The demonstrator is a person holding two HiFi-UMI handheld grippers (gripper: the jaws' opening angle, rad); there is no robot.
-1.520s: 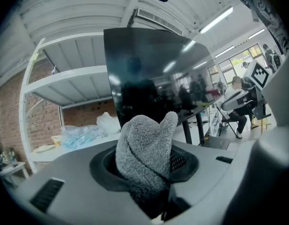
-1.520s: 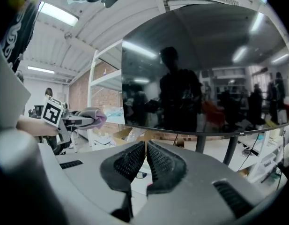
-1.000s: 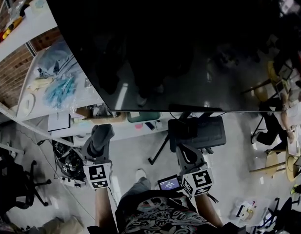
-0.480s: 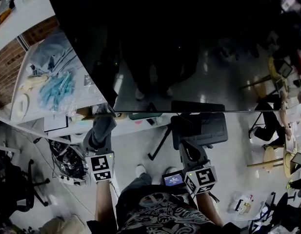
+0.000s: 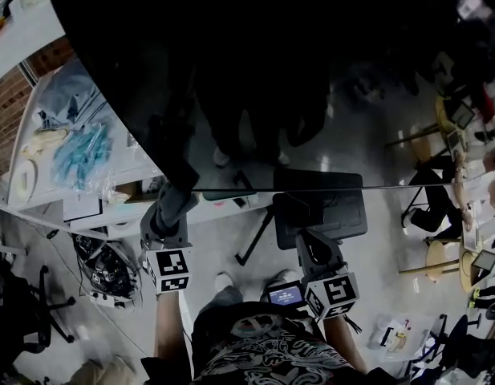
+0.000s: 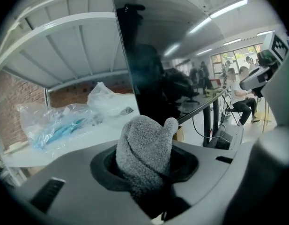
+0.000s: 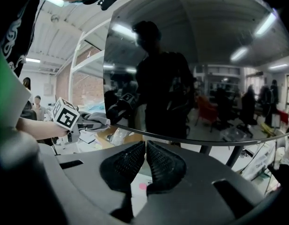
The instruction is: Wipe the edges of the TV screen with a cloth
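Note:
The big black TV screen (image 5: pixel 311 79) fills the top of the head view; its bottom edge (image 5: pixel 351 188) runs level and meets the slanted left edge at a lower left corner. A grey cloth (image 5: pixel 173 201) is clamped in my left gripper (image 5: pixel 176 192), which is shut on it, and the cloth rests against that corner. In the left gripper view the cloth (image 6: pixel 143 149) bulges out between the jaws just short of the TV screen's (image 6: pixel 153 69) edge. My right gripper (image 5: pixel 308 236) hangs below the bottom edge. It (image 7: pixel 145 146) is shut and holds nothing under the TV screen (image 7: pixel 191 69).
A white table (image 5: pixel 38 30) behind the TV's left side carries plastic bags (image 5: pixel 79 151) of blue items. The TV stand's plate (image 5: pixel 343 215) and leg (image 5: pixel 255 243) stand under the screen. Cables (image 5: pixel 111 267) lie on the floor at left, and seated people (image 5: pixel 440 207) are at right.
My left gripper has risen with the cloth to the TV's lower left corner. The right gripper has stayed below the bottom edge.

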